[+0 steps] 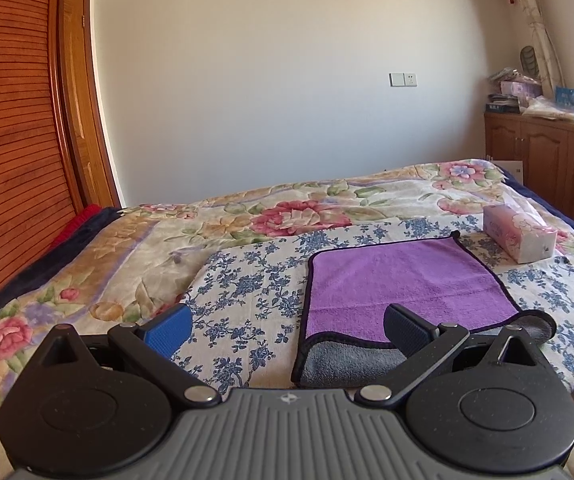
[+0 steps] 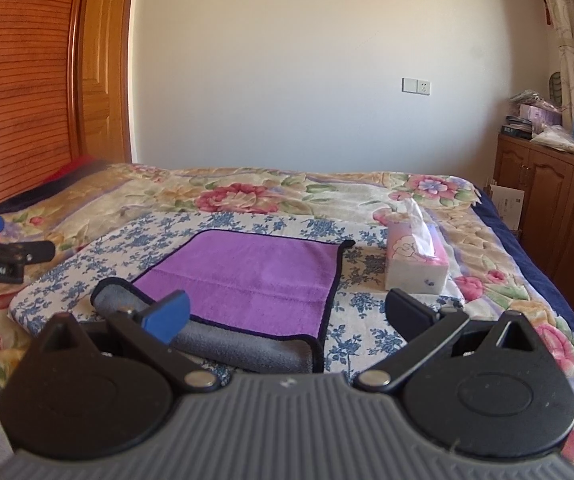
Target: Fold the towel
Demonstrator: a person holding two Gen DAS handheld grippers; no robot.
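Observation:
A purple towel (image 1: 403, 280) with a dark hem lies flat on a blue-flowered cloth (image 1: 255, 280) on the bed. Its near edge is turned over and shows the grey underside (image 1: 347, 364). My left gripper (image 1: 287, 324) is open and empty, hovering at the towel's near left corner. In the right wrist view the towel (image 2: 247, 280) lies ahead, its grey near edge (image 2: 243, 346) rolled up. My right gripper (image 2: 287, 312) is open and empty above the towel's near right corner. The left gripper's side (image 2: 3, 256) shows at the far left.
A pink tissue box (image 1: 519, 234) stands on the bed right of the towel; it also shows in the right wrist view (image 2: 415, 264). A floral bedspread (image 1: 287, 208) covers the bed. A wooden wardrobe (image 1: 11, 140) stands left, a cluttered wooden cabinet (image 1: 559, 152) right.

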